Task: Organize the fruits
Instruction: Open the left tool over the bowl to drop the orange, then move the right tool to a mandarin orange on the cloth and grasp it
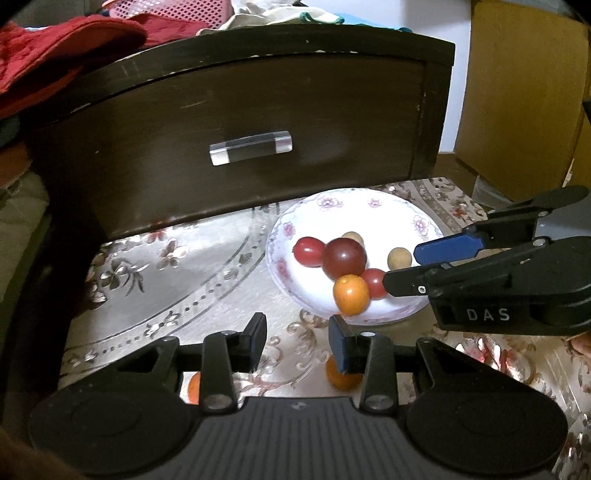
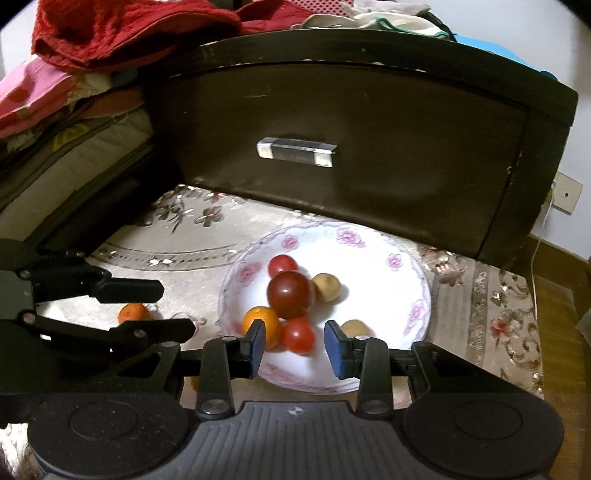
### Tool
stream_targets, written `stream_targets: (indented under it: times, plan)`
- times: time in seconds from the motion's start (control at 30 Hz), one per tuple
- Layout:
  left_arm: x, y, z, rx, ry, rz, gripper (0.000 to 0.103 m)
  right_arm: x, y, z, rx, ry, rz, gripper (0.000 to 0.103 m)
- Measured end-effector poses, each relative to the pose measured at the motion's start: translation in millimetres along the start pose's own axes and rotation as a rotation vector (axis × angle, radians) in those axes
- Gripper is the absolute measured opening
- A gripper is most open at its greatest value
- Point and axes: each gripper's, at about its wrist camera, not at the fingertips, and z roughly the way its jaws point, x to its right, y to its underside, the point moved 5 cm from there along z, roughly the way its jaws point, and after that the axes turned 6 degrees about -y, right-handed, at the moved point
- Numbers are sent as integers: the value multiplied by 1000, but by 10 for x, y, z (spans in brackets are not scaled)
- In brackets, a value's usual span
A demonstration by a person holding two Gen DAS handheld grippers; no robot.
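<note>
A white floral plate (image 1: 373,205) (image 2: 380,254) holds a dark red fruit (image 1: 344,257) (image 2: 290,293), two small red tomatoes (image 1: 307,250) (image 2: 298,335), an orange (image 1: 350,294) (image 2: 260,319) and two tan fruits (image 1: 399,257) (image 2: 327,287). My left gripper (image 1: 297,341) (image 2: 173,308) is open and empty over the cloth, left of the plate. Loose oranges (image 1: 341,376) (image 2: 133,313) lie on the cloth below it. My right gripper (image 2: 295,345) (image 1: 402,267) is open and empty over the plate's near rim.
A dark wooden drawer front (image 1: 240,122) (image 2: 351,147) with a clear handle (image 1: 251,147) stands right behind the plate. Red cloth (image 2: 122,29) and clothes are piled on top and to the left. The floral tablecloth (image 1: 177,280) covers the surface.
</note>
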Motion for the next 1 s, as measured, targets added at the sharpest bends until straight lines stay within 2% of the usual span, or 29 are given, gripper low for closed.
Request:
stream_targets:
  times: [0.23,0.6,0.8,1.0]
  plan:
    - [-127,134,-115,-17,-24,-5,42,-116,51,-21,-14,-21,-8,31]
    - [-418,508,-148,-98,-72,-29,43,-412,259,32,-75,-68,-60,35]
    - [-533,493,-86,-90,-81,-57,43,-433,295,116,-97,-67,-51,35]
    - [-521,472,137,-106,-89,-38,43,-437,337,245,-118,-75,-47,38]
